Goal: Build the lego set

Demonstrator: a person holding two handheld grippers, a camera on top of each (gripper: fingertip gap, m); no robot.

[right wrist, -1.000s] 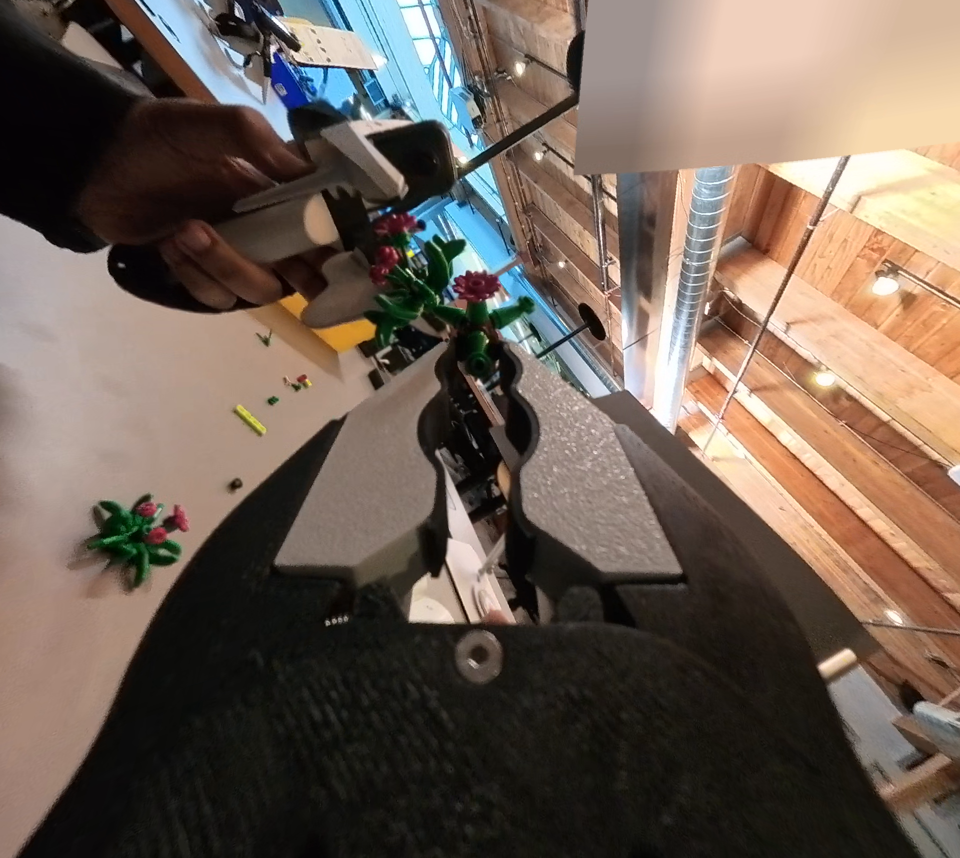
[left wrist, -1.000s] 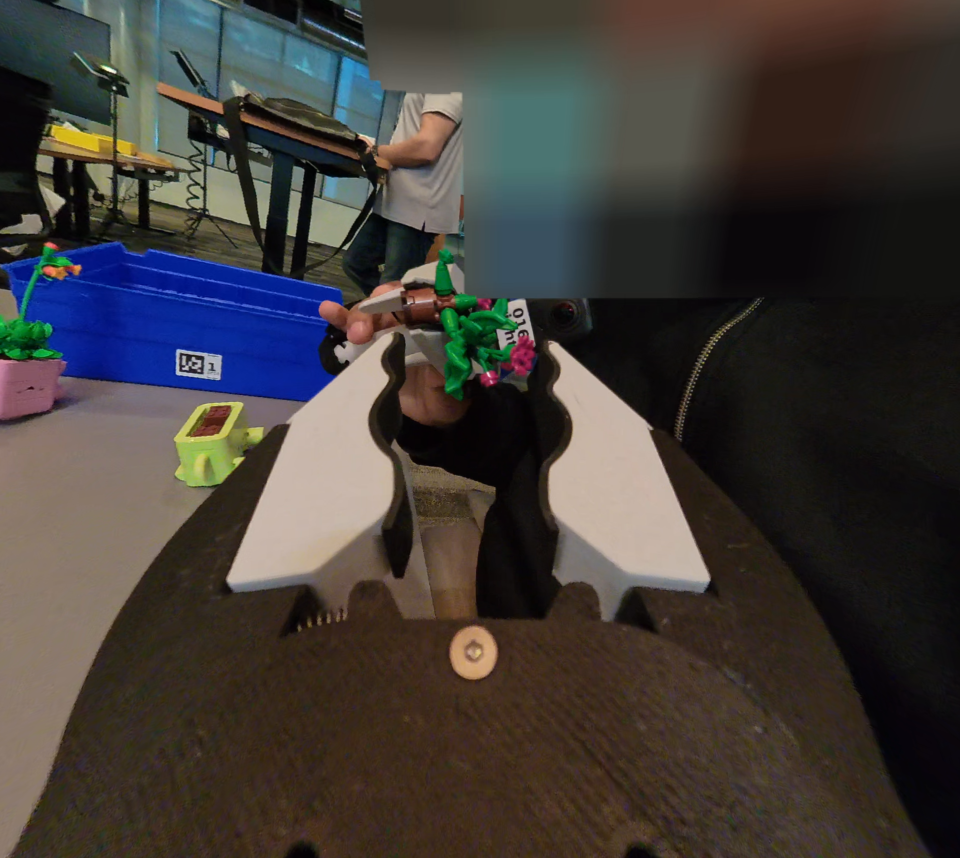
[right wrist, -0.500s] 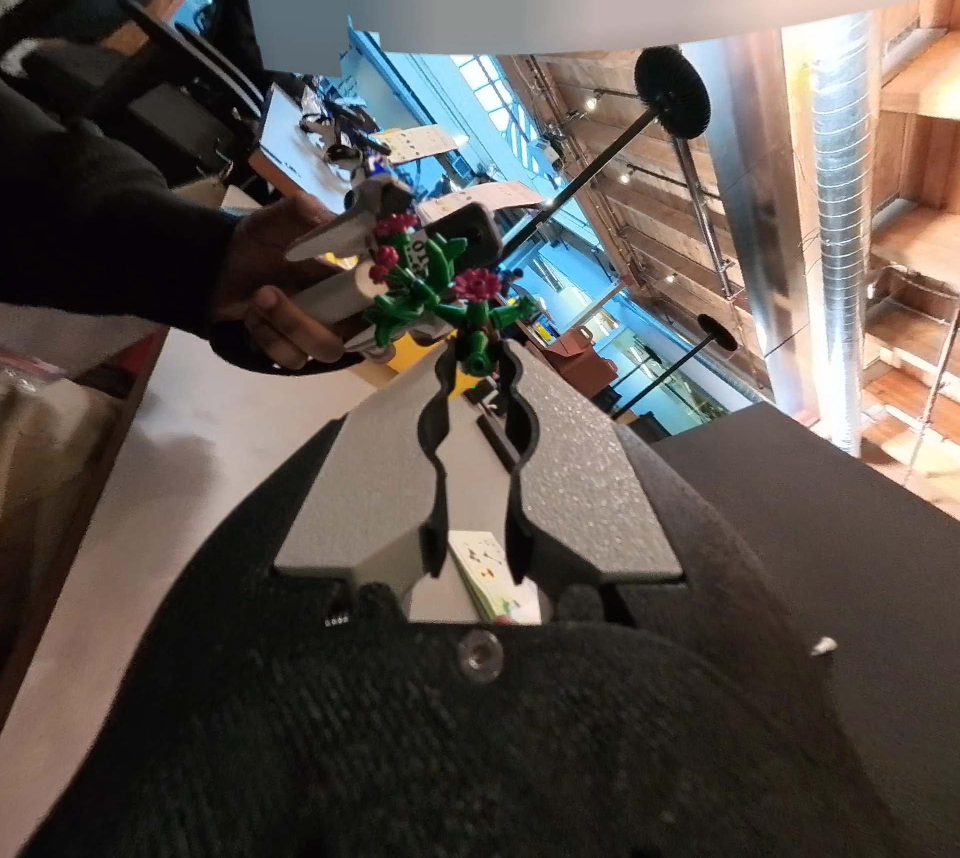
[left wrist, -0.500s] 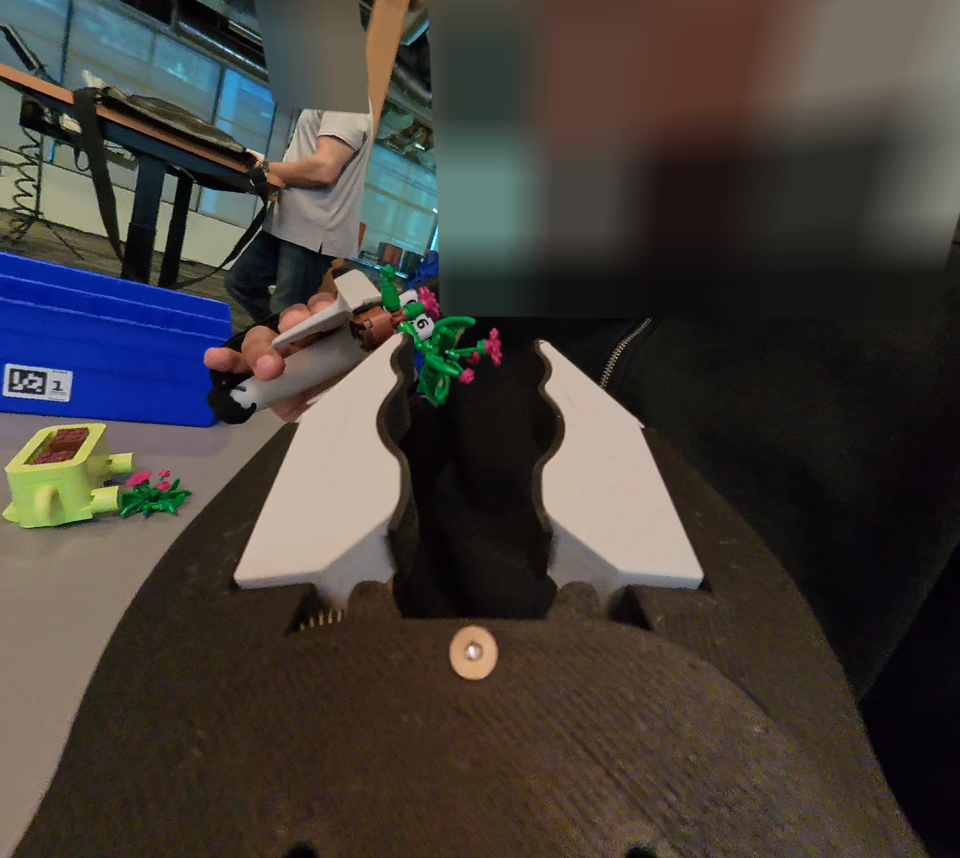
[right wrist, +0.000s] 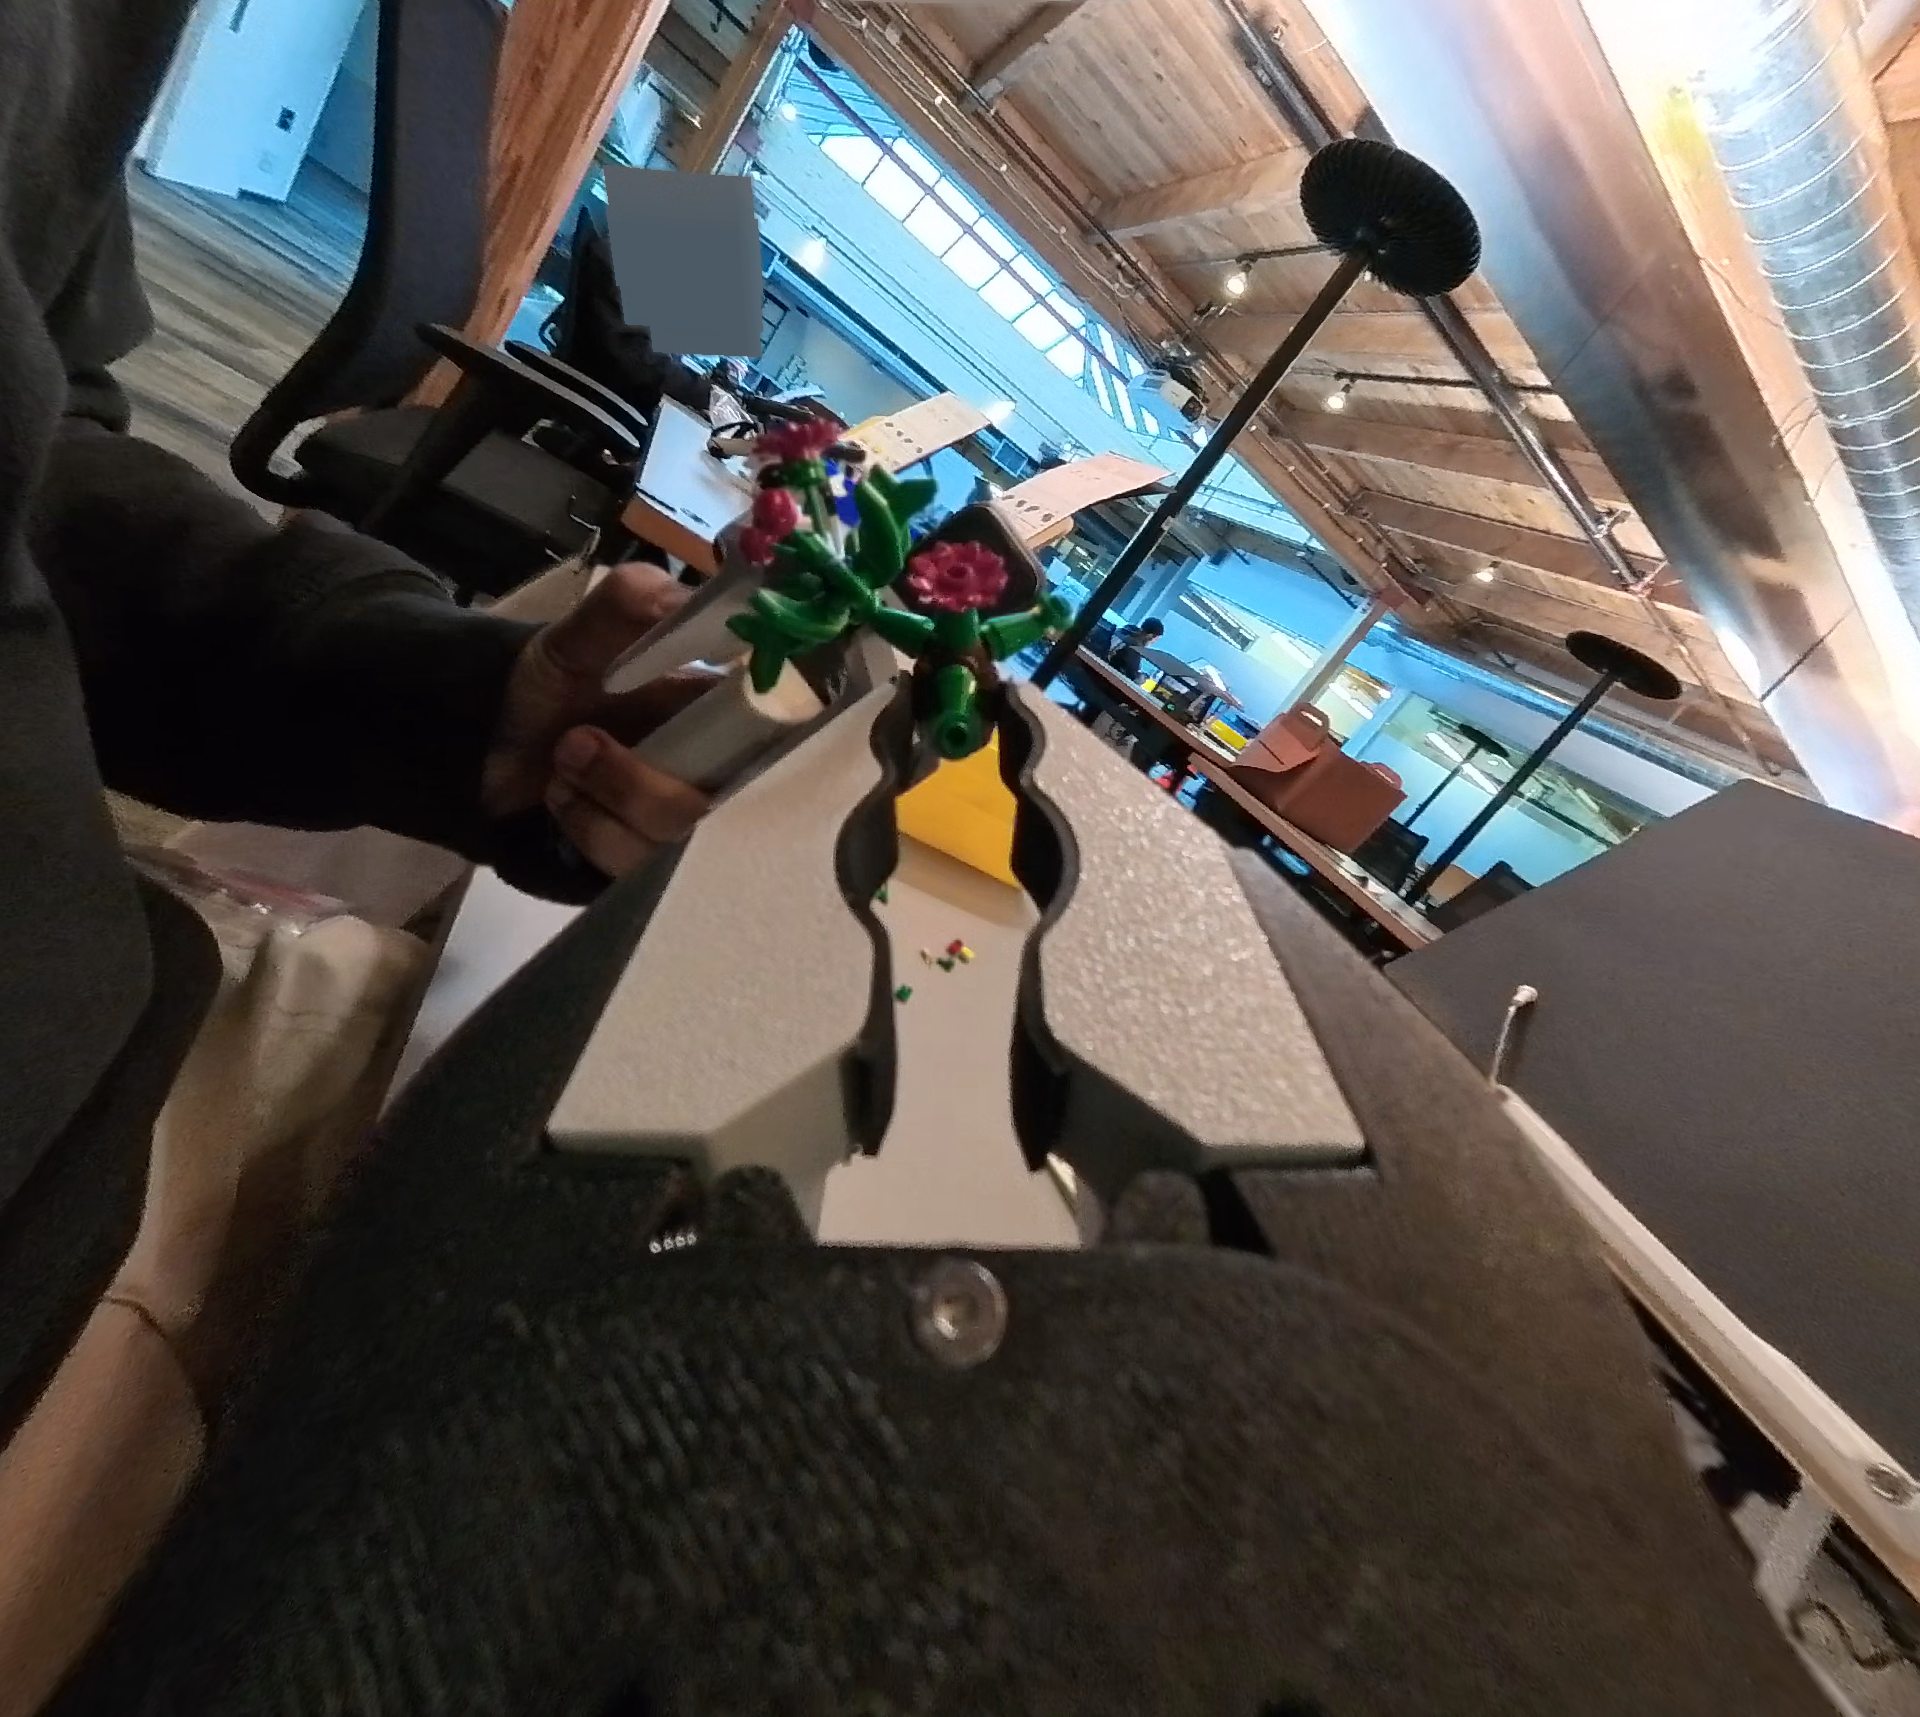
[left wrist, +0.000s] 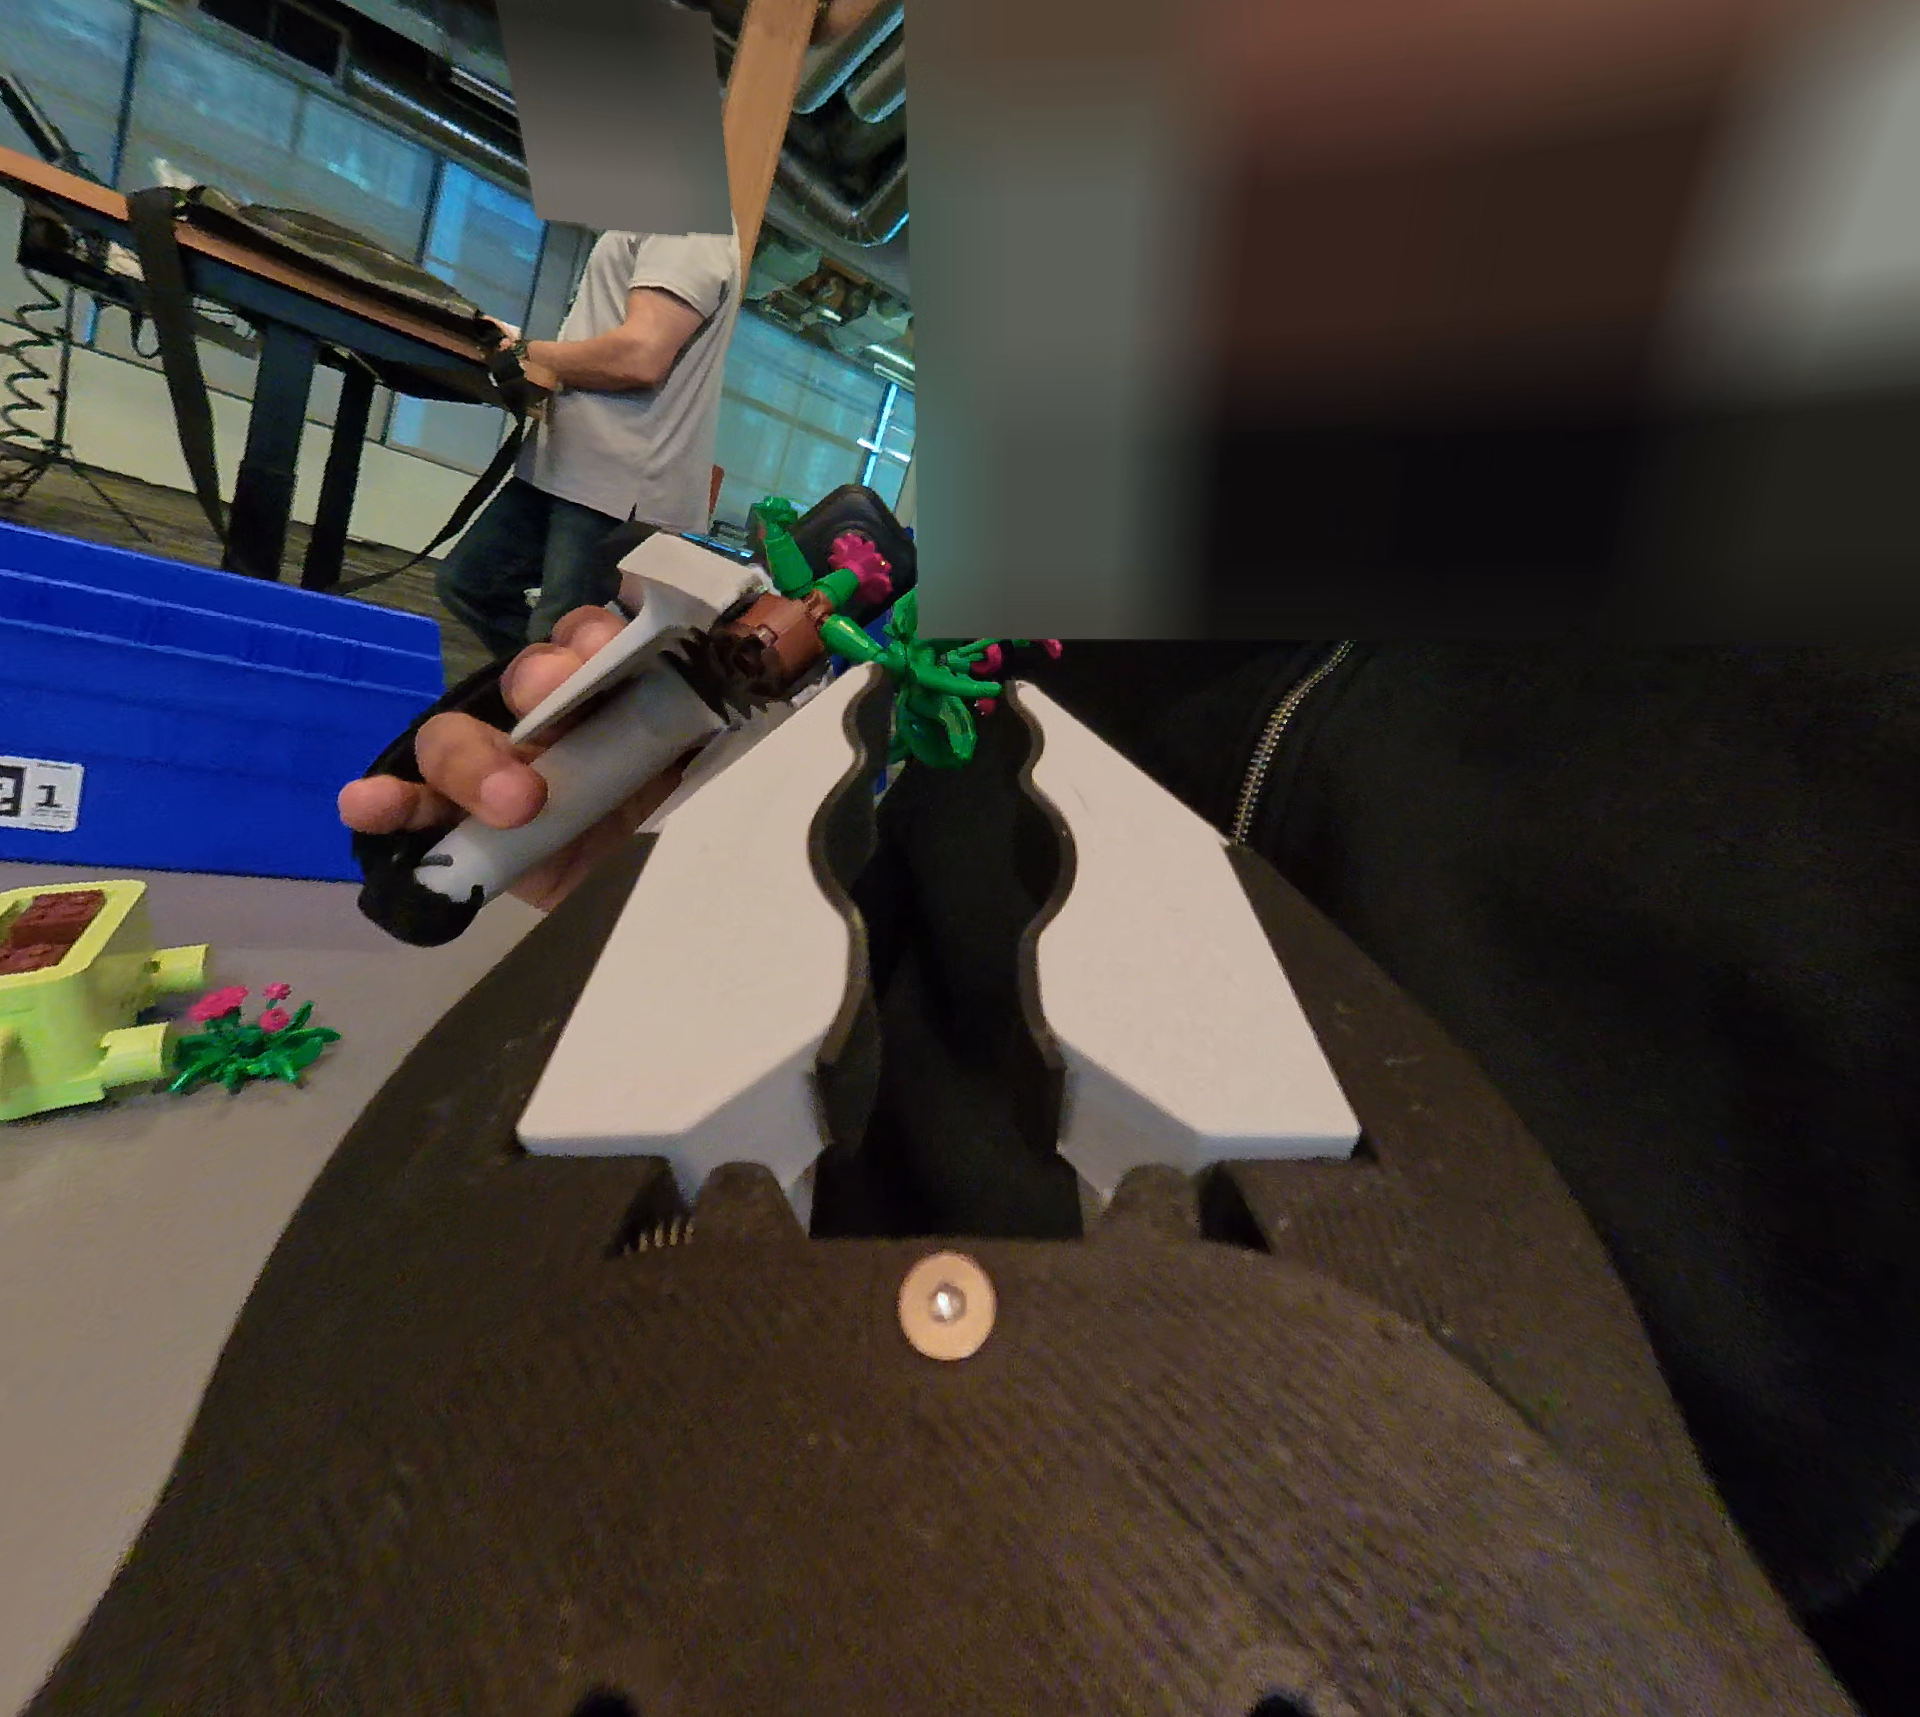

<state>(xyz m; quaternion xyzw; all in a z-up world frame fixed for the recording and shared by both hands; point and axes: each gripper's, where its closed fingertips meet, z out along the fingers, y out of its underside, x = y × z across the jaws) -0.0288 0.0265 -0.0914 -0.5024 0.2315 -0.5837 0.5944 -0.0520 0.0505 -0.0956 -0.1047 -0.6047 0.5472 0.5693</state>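
My right gripper [right wrist: 951, 717] is shut on a small plant stem [right wrist: 956, 691] with a brown base, green leaves and a pink flower [right wrist: 956, 571], held up in the air. In the left wrist view it shows in a hand [left wrist: 665, 711], with the brown base [left wrist: 774, 644] between its jaws. My left gripper [left wrist: 948, 688] has its fingers closed in on a green leaf cluster [left wrist: 935, 711] with small pink flowers. That cluster [right wrist: 810, 602] touches the stem in the right wrist view. Whether they are joined I cannot tell.
On the grey table [left wrist: 156, 1272] stand a lime-green pot [left wrist: 62, 992] with a brown top and a loose flower cluster [left wrist: 249, 1039] beside it. A blue bin [left wrist: 208, 701] stands behind. Small loose pieces [right wrist: 940, 955] lie farther off. A person [left wrist: 634, 389] stands at a far desk. The grippers are tip to tip, or close to it. The lime-green pot [left wrist: 62, 992] is about equally far from each gripper, around 25 cm.
My left gripper's fingers have narrowed onto the leaf cluster. Both grippers have swung. The right one has tilted down from the ceiling, still holding the stem.
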